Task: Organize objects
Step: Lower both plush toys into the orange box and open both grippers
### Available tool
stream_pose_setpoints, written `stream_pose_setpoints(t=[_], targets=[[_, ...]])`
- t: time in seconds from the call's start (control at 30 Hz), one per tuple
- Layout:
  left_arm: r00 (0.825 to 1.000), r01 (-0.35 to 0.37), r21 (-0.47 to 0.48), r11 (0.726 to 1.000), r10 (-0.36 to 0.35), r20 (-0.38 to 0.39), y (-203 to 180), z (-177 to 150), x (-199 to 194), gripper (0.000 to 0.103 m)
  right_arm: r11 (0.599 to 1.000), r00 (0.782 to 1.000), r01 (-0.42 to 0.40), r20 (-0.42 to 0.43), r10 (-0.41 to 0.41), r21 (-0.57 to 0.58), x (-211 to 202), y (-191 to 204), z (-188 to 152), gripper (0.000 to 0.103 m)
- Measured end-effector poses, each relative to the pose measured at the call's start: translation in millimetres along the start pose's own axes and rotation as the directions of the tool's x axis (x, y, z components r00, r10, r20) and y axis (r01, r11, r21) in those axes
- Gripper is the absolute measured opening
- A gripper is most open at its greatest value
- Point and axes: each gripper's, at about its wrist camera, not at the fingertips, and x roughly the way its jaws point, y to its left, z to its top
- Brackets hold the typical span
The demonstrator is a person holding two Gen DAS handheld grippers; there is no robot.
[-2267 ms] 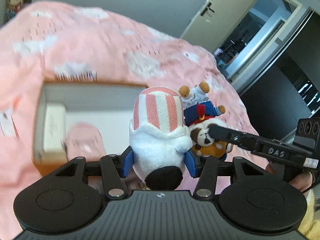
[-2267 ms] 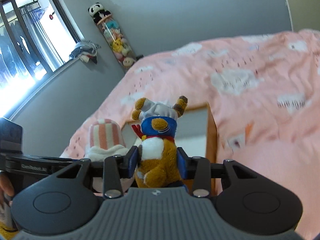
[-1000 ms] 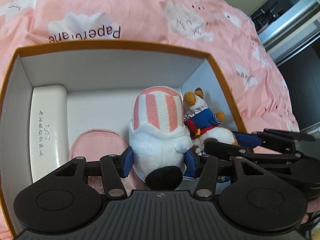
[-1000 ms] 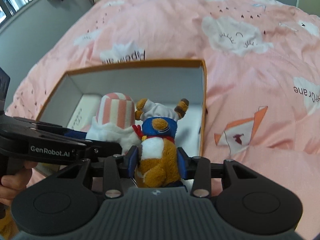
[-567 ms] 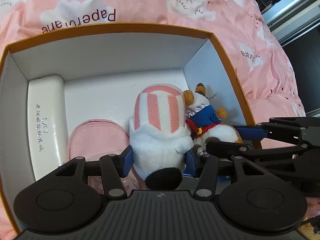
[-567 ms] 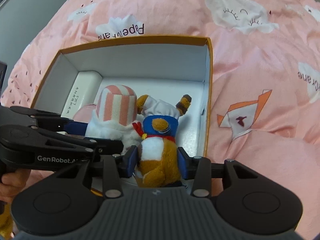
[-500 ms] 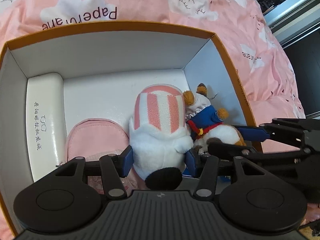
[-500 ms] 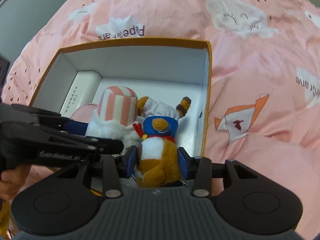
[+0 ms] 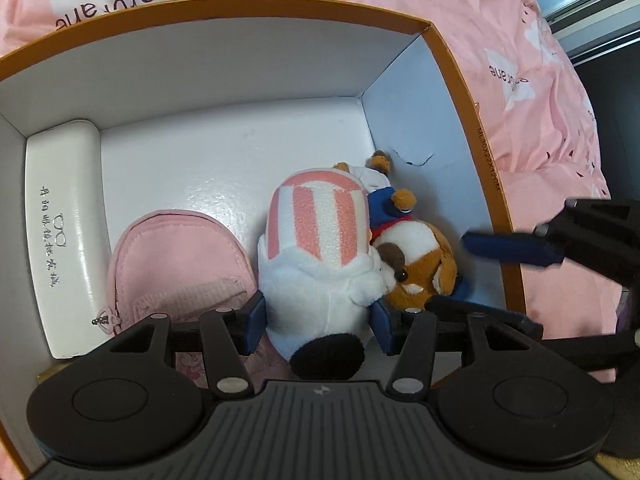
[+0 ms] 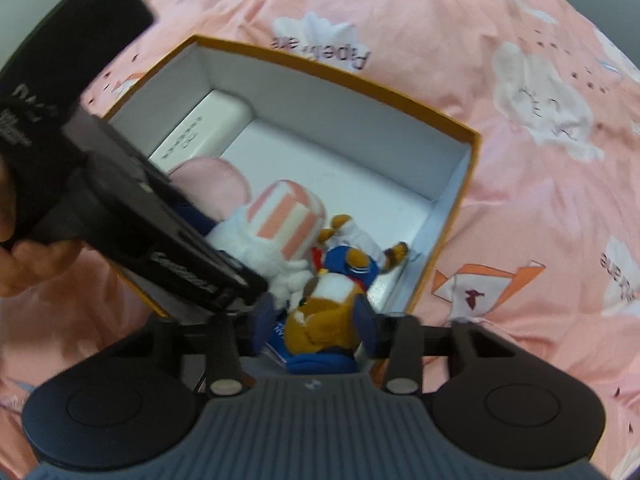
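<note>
Toys are going into an orange-rimmed box (image 9: pixel 448 64) that sits on a bed with a pink cloud-print cover (image 9: pixel 532 40). From the left wrist view, the left gripper (image 9: pixel 318 322) clamps its blue pads on the white body of a striped plush (image 9: pixel 320 236), held low over the white floor of the box, beside a pink pouch (image 9: pixel 176 264) and a long white case (image 9: pixel 60 216) that lies along the left wall. Pressed against the striped plush on its right is a brown bear toy (image 9: pixel 416 264) in a blue outfit, close to the right wall. From the right wrist view, which is blurred, the right gripper (image 10: pixel 314 318) has the bear toy (image 10: pixel 324 312) between its pads; its jaws have just been closing and they seem to press the bear's sides. Both toys look nearly set down, so this is the placing step. Next, each gripper likely needs to open and lift straight up, without dragging its neighbour.
</note>
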Motion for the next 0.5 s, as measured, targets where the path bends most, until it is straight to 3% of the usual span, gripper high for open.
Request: stream_pose_setpoints(t=[0.1, 0.27, 0.5], targets=[[1.000, 0.013, -0.028, 1.000, -0.013, -0.003, 2, -1, 4, 0.062, 0.999, 1.000, -0.008, -0.009, 0.008, -0.053, 5, 3, 0, 0.026], [0.999, 0.047, -0.050, 0.998, -0.046, 0.011, 10, -2, -1, 0.066, 0.995, 0.999, 0.022, -0.043, -0.026, -0.098, 23, 1, 0, 0.021], [0.987, 0.058, -0.004, 0.998, -0.057, 0.147, 15, -14, -28, 0.064, 0.996, 0.998, 0.015, -0.054, -0.020, -0.092, 27, -4, -5, 0.015]])
